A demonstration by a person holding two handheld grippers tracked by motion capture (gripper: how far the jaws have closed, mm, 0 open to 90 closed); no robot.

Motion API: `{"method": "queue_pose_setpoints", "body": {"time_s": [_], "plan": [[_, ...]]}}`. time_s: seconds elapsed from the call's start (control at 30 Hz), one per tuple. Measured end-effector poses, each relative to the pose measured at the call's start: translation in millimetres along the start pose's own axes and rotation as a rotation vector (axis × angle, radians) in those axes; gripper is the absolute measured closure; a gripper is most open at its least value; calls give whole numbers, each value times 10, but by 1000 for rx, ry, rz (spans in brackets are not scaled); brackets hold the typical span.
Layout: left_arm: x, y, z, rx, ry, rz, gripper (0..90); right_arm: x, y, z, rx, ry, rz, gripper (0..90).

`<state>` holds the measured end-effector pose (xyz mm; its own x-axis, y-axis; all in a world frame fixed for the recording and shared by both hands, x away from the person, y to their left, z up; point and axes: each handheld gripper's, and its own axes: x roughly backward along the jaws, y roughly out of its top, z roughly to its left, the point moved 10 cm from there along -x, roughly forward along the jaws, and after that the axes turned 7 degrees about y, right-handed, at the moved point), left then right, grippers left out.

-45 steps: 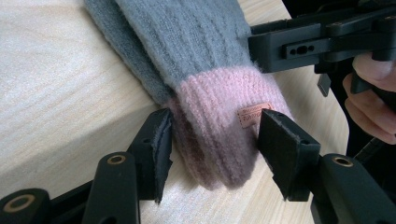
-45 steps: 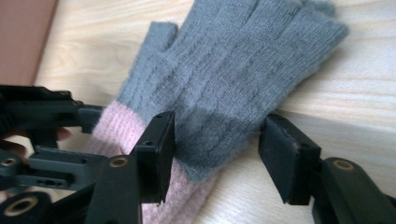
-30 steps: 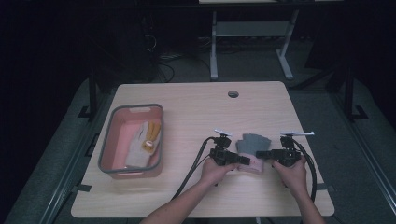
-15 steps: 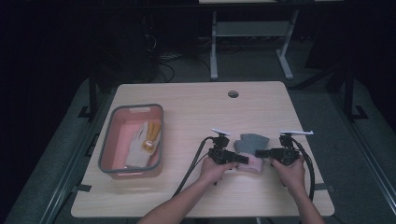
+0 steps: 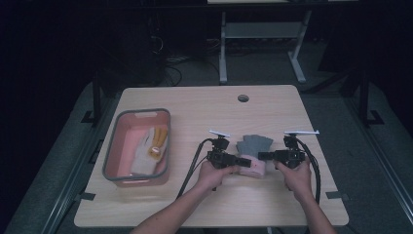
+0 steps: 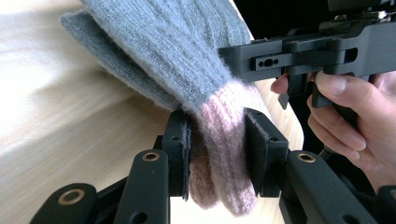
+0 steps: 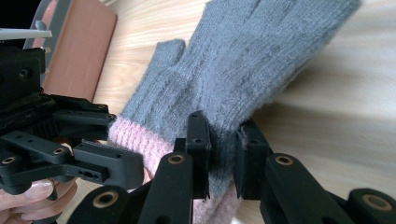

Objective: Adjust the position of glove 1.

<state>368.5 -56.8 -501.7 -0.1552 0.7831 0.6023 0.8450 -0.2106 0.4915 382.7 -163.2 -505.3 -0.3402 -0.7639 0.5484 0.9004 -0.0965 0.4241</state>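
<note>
left gripper (image 6: 217,144): jaws just closed, now clamped on glove (image 6: 187,60) cuff | right gripper (image 7: 223,149): same, pinching glove | glove edge lifted off table (image 5: 204,105)

The high view is dim. The room around the table (image 5: 209,195) is almost black, and the tabletop is the one bright part. The light falls from above, so shadows there are small and soft. That picture is a bit grainy, and small things look fuzzy. The two gripper views are much brighter. In them the wood glares nearly white at the far edge. The glove (image 6: 187,60) throws a soft shadow on the table. The black jaws close to the camera look a little blurry.
</note>
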Motion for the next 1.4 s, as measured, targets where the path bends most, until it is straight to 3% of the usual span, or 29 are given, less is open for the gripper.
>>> {"method": "queue_pose_setpoints", "body": {"time_s": [0.5, 1.03, 1.4], "plan": [[474, 87, 41, -21, 20, -52, 639, -121, 154, 457, 54, 56, 11, 779], [831, 143, 110, -25, 31, -80, 639, -262, 274, 765, 65, 139, 20, 778], [1029, 176, 160, -31, 37, -101, 639, -349, 350, 954, 96, 155, 32, 778]]}}
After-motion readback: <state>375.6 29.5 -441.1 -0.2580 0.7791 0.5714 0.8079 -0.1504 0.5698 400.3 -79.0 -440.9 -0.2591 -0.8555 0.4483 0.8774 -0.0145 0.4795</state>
